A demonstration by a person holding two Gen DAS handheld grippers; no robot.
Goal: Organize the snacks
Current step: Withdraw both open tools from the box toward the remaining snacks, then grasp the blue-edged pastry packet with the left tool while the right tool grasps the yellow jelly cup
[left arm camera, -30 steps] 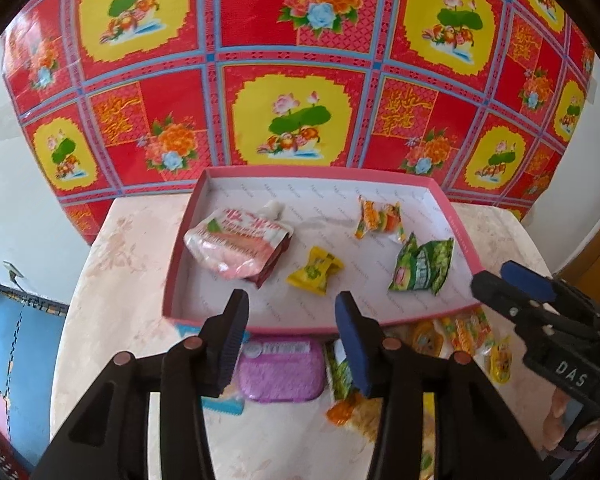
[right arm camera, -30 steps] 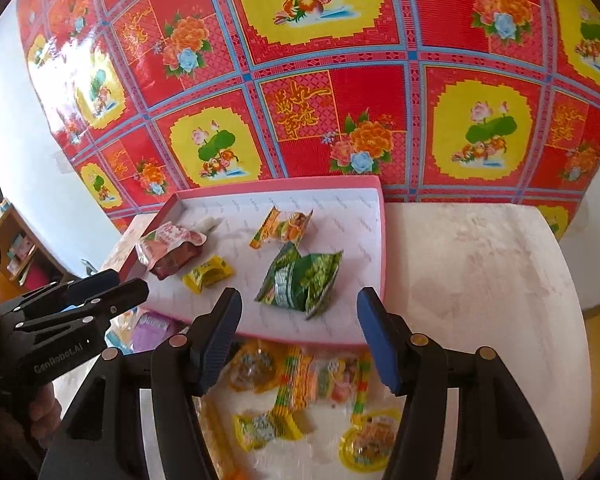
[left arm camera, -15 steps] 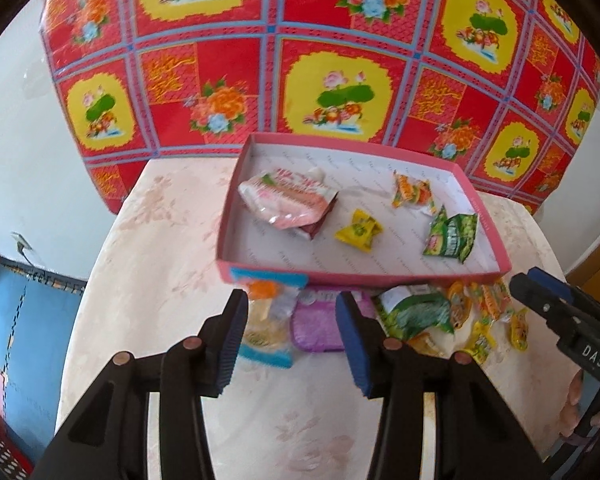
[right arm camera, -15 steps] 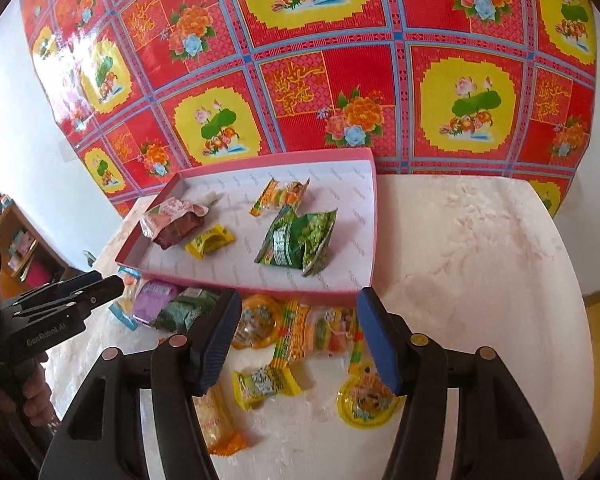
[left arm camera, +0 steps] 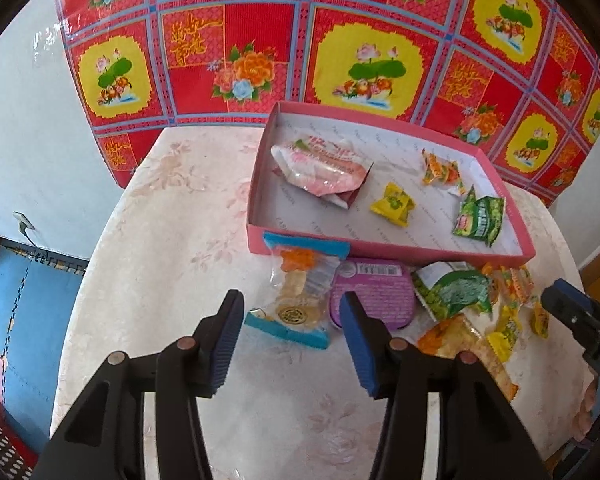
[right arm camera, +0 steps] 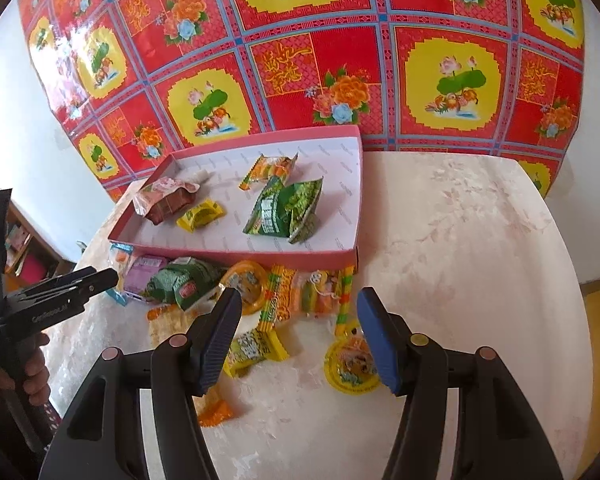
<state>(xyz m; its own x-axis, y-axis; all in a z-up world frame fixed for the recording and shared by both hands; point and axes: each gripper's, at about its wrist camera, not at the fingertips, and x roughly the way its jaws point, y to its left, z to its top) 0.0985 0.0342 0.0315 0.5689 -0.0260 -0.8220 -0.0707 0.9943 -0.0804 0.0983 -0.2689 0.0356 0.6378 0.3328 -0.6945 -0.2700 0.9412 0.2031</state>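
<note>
The pink tray [left arm camera: 388, 249] sits at the far side of the surface [left arm camera: 172, 264], against the patterned cloth, and holds four snacks: a pink pouch [left arm camera: 324, 164], a yellow candy [left arm camera: 394, 204], an orange packet [left arm camera: 440, 168] and a green packet [left arm camera: 478, 216]. The task appears partly done; a cluster of loose snacks [right arm camera: 284, 300] lies just beside the tray's near wall, including a purple tub [left arm camera: 374, 292] and a clear blue-edged packet [left arm camera: 300, 292]. Left gripper [left arm camera: 290, 336] fingers are wide apart, empty, above the blue-edged packet. Right gripper [right arm camera: 298, 336] fingers are wide, empty, above the cluster. Open room lies on the right and near sides of the surface.
</note>
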